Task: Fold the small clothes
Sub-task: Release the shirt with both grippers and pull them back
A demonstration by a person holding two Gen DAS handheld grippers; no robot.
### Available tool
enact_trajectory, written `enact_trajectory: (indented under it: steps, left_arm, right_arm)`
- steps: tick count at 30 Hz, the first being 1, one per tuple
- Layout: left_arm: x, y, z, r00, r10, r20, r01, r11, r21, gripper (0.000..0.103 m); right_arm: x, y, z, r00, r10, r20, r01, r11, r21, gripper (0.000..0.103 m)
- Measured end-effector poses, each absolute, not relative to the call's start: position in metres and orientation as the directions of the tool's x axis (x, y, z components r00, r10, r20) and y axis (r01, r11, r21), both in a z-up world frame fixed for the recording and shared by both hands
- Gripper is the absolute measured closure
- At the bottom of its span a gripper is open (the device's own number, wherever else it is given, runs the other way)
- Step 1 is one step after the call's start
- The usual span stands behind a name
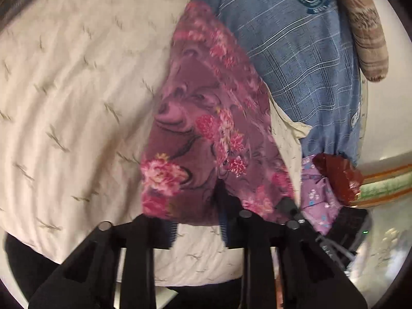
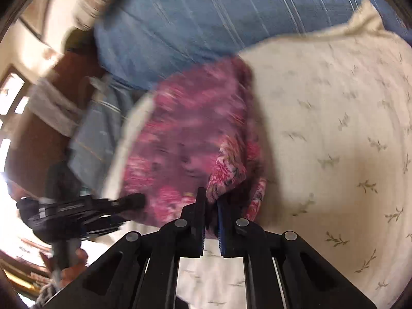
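A purple garment with pink flowers (image 1: 200, 128) lies on a cream quilt, its near hem towards me. My left gripper (image 1: 198, 216) is at that hem: the cloth runs over one finger and under the other, so the jaws are closed on it with a narrow gap. In the right wrist view the same garment (image 2: 185, 128) is blurred. My right gripper (image 2: 211, 200) is shut on a raised fold at its near right corner. The left gripper (image 2: 134, 200) shows there at the near left corner, and the right gripper (image 1: 288, 206) shows in the left wrist view.
The cream quilt (image 1: 77, 103) with a leaf print covers the bed. A blue checked cloth (image 1: 296, 64) lies behind the garment, a lilac flowered cloth (image 1: 319, 198) and a red-brown bag (image 1: 337, 175) beside it. A striped brown bolster (image 1: 365, 33) lies far right. A person's hand (image 2: 74, 265) holds the left gripper.
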State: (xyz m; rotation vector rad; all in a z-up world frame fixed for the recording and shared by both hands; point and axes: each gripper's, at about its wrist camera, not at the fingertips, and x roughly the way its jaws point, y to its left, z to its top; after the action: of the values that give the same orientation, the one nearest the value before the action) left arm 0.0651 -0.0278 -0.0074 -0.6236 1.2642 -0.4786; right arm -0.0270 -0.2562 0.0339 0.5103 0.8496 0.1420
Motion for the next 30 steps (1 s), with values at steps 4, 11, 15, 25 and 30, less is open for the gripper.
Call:
enact_trajectory:
  steps: [4,11,15,25,30]
  left_arm:
    - [0.07,-0.025,-0.033,0.187,-0.609,-0.77,-0.046,0.778,-0.627,0.082]
    - [0.057,-0.019,-0.016,0.191,-0.552,-0.812,0.098,0.834,-0.543,0.079]
    - [0.051,-0.033,0.002,0.222,-0.443,-0.868,0.185,0.894,-0.409,0.076]
    - [0.023,-0.056,0.006,0.362,-0.277,-0.89,0.178,0.958,-0.226,0.061]
    - [-0.024,-0.064,0.031,0.423,-0.288,-0.859,0.214,0.953,-0.214,0.059]
  right_arm:
    - [-0.018,-0.264,0.007,0.585,0.293,-0.756,0.149,0.878,0.455,0.096]
    - [-0.016,-0.255,0.003,0.558,0.296,-0.775,0.123,0.895,0.43,0.089]
    - [-0.016,-0.25,0.022,0.608,0.254,-0.752,0.106,0.913,0.393,0.075]
    - [-0.033,-0.254,0.014,0.592,0.262,-0.762,0.13,0.902,0.411,0.072]
    - [-0.04,-0.258,0.018,0.606,0.257,-0.753,0.154,0.891,0.428,0.065]
